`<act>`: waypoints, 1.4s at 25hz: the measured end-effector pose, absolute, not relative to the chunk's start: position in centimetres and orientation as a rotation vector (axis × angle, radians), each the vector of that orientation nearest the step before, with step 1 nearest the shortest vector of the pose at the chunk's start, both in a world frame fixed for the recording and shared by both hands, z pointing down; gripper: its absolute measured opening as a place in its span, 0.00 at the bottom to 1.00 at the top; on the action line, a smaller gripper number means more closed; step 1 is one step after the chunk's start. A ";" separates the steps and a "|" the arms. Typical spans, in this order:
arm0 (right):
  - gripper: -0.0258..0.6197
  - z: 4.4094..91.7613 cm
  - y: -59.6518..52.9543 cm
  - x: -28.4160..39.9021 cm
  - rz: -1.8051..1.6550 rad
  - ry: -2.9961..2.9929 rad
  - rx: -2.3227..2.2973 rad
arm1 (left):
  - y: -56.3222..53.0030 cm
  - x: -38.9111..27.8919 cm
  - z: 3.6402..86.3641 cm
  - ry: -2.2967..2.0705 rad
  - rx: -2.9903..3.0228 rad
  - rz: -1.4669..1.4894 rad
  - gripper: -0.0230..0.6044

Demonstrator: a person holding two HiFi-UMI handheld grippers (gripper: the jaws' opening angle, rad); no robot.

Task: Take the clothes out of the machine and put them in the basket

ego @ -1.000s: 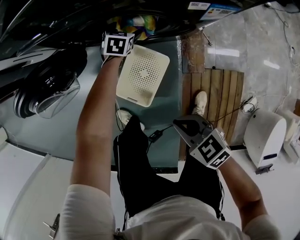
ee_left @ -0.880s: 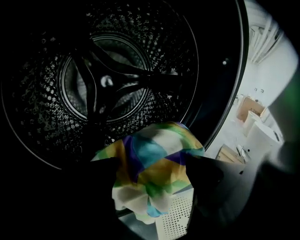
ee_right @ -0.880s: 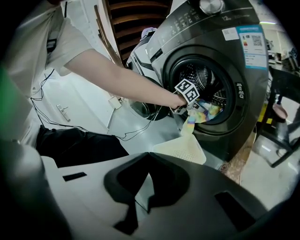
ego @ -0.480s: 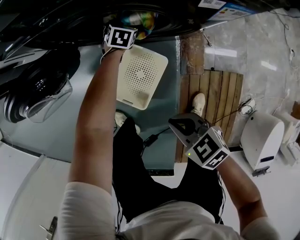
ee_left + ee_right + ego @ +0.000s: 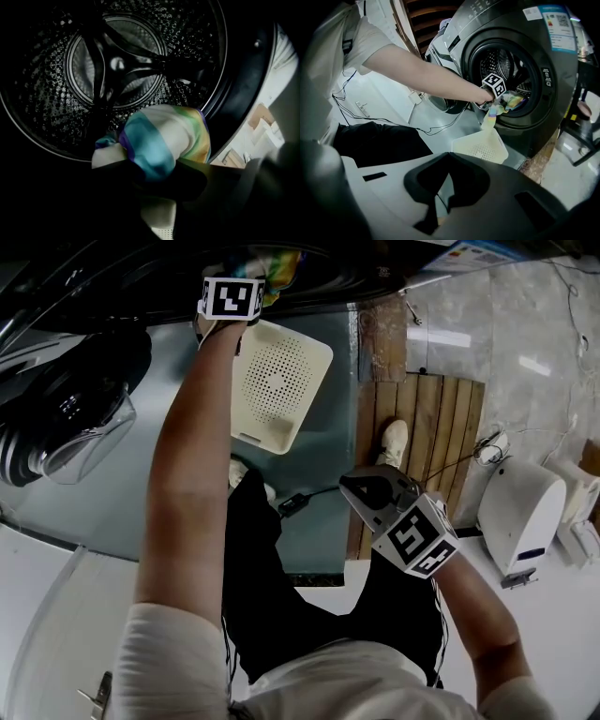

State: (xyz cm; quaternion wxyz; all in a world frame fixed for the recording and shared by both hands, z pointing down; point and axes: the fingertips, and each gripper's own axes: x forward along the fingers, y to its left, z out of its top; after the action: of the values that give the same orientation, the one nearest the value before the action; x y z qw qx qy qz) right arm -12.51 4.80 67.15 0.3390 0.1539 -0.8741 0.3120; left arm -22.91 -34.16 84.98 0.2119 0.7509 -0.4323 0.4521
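A rainbow-striped cloth (image 5: 159,136) lies at the mouth of the washing machine drum (image 5: 112,61). My left gripper (image 5: 159,176) reaches into that opening, its jaws closing with the cloth pinched between them. In the right gripper view a strip of the cloth (image 5: 491,117) hangs from the left gripper (image 5: 492,91) over the cream perforated basket (image 5: 480,147). The head view shows the basket (image 5: 291,352) on the floor just below the left gripper (image 5: 232,296). My right gripper (image 5: 361,488) hovers near my body, shut and with nothing between its fingers (image 5: 436,206).
The machine's round glass door (image 5: 66,418) stands open at the left. A wooden slat mat (image 5: 431,446) lies right of the basket, with a white appliance (image 5: 525,512) beyond it. A black cable (image 5: 300,502) runs across the floor by the person's feet.
My left gripper has pushed further toward the drum mouth and its marker cube now covers more of the cloth. The right gripper has hardly shifted.
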 end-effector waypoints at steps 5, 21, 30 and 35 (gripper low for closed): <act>0.04 66.9 4.5 -12.5 0.803 -2.292 0.394 | -33.1 -23.6 82.8 -1.251 2.103 1.183 0.18; 0.04 60.8 6.8 -9.7 0.703 -2.297 0.261 | -24.0 -23.2 66.2 -1.267 2.204 0.981 0.17; 0.04 53.1 8.1 -6.4 0.662 -2.354 0.212 | -15.9 -23.6 54.4 -1.324 2.206 0.907 0.17; 0.04 49.9 8.2 -4.4 0.613 -2.361 0.180 | -12.5 -24.3 47.6 -1.406 2.206 0.804 0.17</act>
State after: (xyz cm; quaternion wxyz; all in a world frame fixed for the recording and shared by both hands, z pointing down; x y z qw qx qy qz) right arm -4.40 8.21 49.89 0.3407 0.0693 -0.9075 0.2358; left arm -24.28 -12.52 47.64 0.2011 0.7896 -0.5033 0.2877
